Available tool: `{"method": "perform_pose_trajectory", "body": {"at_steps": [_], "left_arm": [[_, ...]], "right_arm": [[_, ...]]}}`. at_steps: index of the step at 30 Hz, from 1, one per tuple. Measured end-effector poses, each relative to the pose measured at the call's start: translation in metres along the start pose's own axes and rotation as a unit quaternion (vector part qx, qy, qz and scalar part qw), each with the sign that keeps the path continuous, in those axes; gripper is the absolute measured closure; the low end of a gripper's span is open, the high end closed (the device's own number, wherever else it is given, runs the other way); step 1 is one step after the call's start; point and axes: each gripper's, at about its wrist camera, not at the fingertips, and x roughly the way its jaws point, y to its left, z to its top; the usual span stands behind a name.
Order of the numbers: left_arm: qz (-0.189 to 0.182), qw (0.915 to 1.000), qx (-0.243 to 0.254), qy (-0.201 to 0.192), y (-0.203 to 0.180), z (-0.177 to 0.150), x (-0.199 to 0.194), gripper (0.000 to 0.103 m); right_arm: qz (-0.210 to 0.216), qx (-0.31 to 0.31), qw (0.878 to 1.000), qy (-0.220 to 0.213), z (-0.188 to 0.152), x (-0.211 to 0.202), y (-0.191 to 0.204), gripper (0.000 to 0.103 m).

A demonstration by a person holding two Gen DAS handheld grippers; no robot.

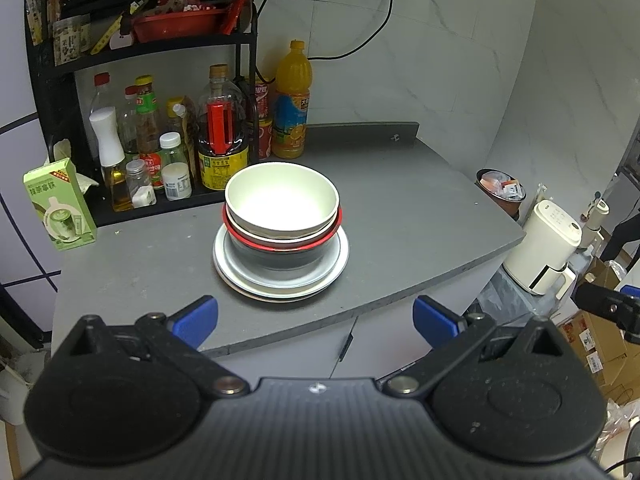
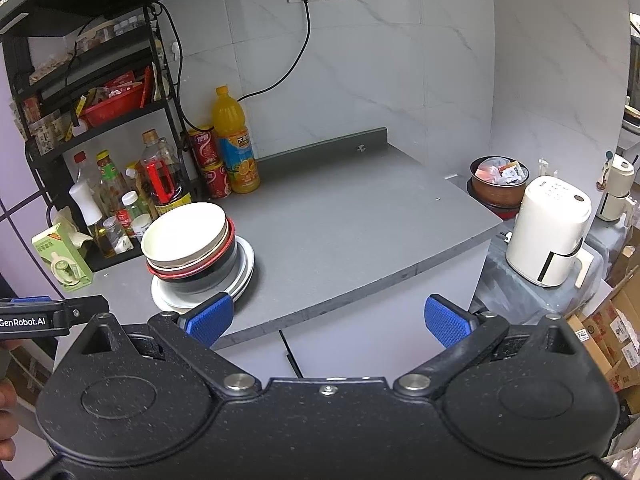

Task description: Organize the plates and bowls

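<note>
Stacked bowls and plates on our grey counter, both grippers held back with jaws wide and empty.

We see the left gripper (image 1: 316, 316) and the right gripper (image 2: 328, 318) hovering off the counter's front edge, each with ribbed blue pads (image 2: 210, 316) on black speckled plastic. The side of the left tool reads "GenRobot.AI" in the right wrist view. On the matte grey countertop (image 1: 400, 208) a cream bowl (image 1: 280, 200) nests in a red-rimmed bowl (image 1: 280, 242), which sits in a dark bowl on pale round plates (image 1: 280, 284). Behind stand an orange juice bottle (image 1: 293, 100) with a fruit label, red cans, and a green carton (image 1: 60, 204) printed in Chinese. A smooth cream appliance (image 2: 548, 232) sits beyond the counter's right edge.
</note>
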Motion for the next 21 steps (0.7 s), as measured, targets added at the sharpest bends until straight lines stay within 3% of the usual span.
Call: {"method": "perform_pose_trajectory", "body": {"at_steps": [21], "left_arm": [[0.004,1.0000,0.001,-0.001,0.0032,-0.0013,-0.0025,0.000]], "right_arm": [[0.006,-0.004,1.000,0.001,-0.0010,-0.0014,0.0018,0.000]]}}
